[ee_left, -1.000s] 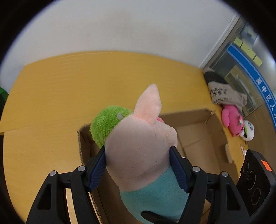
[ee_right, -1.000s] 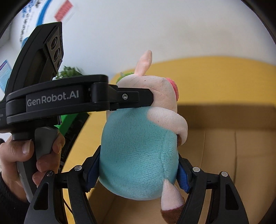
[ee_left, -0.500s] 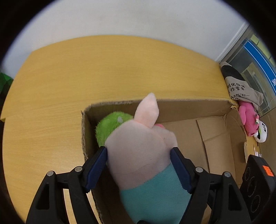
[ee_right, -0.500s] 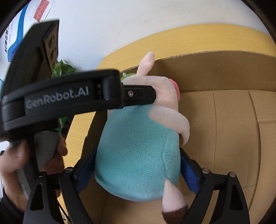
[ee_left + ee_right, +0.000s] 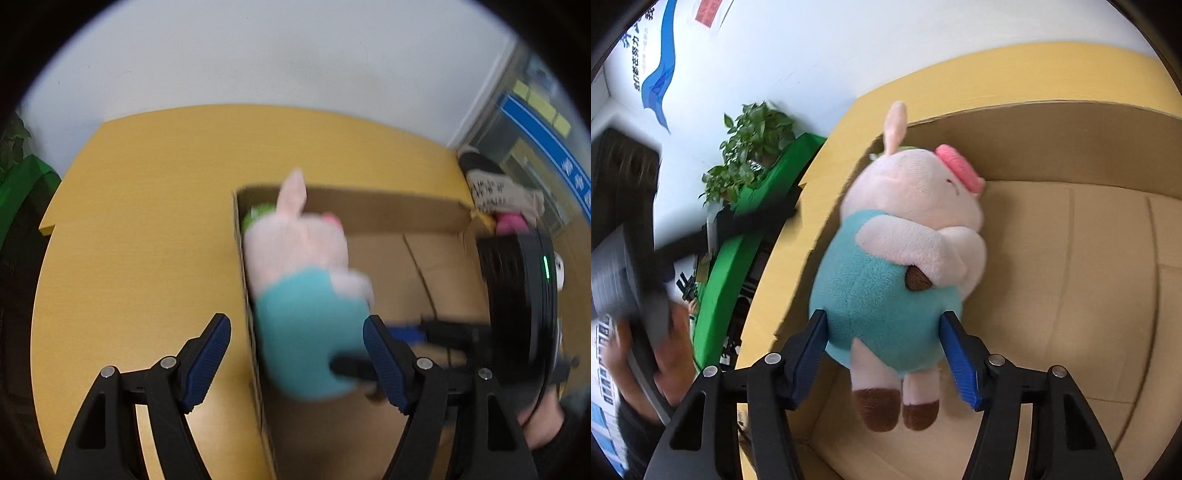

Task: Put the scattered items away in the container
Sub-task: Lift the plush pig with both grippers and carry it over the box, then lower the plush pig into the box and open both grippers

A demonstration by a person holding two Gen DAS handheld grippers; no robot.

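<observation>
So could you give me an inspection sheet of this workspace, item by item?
Surface: yellow wooden table.
Job's things: plush pig lying inside the open cardboard box, against its left wall; green fuzzy toy behind it.
Clutter: pink plush and printed cloth bag at the table's far corner.
Grippers: left gripper open, holding nothing; right gripper with its fingers closing on the pig's teal body.
Cables: nothing seen.
Surroundings: white wall, potted plant, blue poster.
</observation>
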